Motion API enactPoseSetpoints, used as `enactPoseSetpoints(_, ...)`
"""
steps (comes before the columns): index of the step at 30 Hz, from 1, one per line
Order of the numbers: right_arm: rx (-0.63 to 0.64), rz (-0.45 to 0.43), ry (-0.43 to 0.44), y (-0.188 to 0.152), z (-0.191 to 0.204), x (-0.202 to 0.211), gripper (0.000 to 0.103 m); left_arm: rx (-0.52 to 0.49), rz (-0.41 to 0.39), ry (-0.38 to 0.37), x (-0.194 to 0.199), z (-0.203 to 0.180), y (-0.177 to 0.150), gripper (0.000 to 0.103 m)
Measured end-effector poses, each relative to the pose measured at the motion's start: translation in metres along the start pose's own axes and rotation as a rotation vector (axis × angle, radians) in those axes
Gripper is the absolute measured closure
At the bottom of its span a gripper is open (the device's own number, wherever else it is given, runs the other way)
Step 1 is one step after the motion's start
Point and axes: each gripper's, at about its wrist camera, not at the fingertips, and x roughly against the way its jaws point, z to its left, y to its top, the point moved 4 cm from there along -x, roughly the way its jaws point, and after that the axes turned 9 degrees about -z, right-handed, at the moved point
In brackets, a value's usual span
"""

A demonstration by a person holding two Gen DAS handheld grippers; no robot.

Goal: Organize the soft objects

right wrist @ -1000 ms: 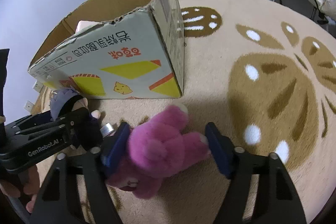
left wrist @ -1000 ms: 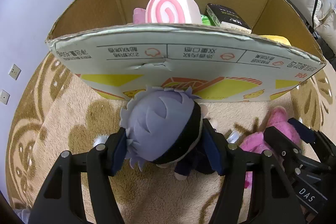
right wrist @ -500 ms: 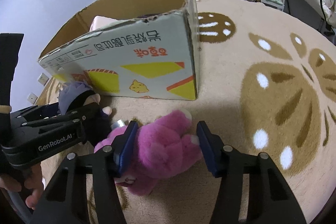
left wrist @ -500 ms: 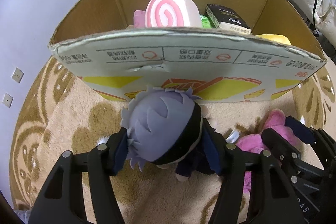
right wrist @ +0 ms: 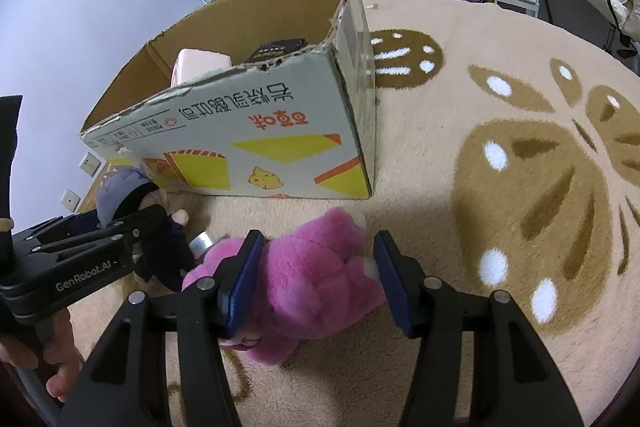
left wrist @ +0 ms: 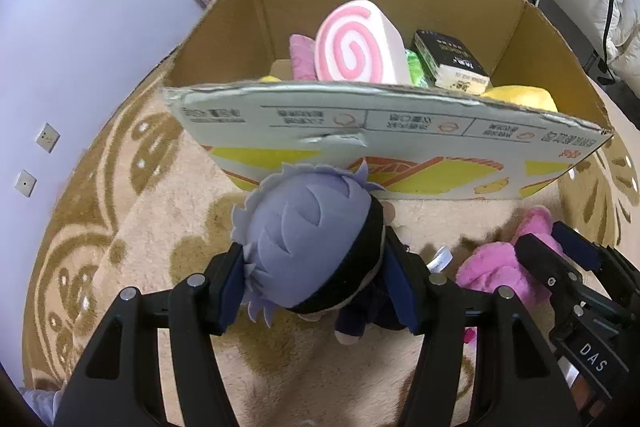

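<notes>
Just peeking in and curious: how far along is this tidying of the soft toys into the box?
Partly done. The cardboard box already holds a pink-swirl roll cushion and other items. In hand: the left gripper clamps a purple-haired plush doll; the right gripper, jaws just closing, squeezes a pink furry plush. Both still lie on the beige carpet, yet to be boxed.

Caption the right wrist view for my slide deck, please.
Right gripper closed on a pink plush toy on the rug, beside the cardboard box.
</notes>
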Motion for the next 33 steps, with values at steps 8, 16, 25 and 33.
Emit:
enactPoseSetpoints(8, -0.007, -0.03, -0.004, 0.003, -0.003, 0.005, 0.044, -0.019, -0.037, 0.046, 0.014, 0.006, 0.0, 0.043)
enactPoseSetpoints(16, 0.011, -0.058, -0.008, 0.006, 0.001, 0.016, 0.044, -0.038, -0.069, 0.078, 0.029, 0.008, 0.001, 0.043)
enactPoseSetpoints(25, 0.029, -0.107, -0.011, 0.015, 0.006, 0.033, 0.045, -0.021, -0.116, 0.095, 0.049, 0.016, 0.005, 0.043)
enactPoseSetpoints(33, 0.057, -0.075, -0.004, 0.016, 0.011, 0.035, 0.099, -0.016, -0.156, 0.128, 0.064, 0.026, 0.009, 0.042)
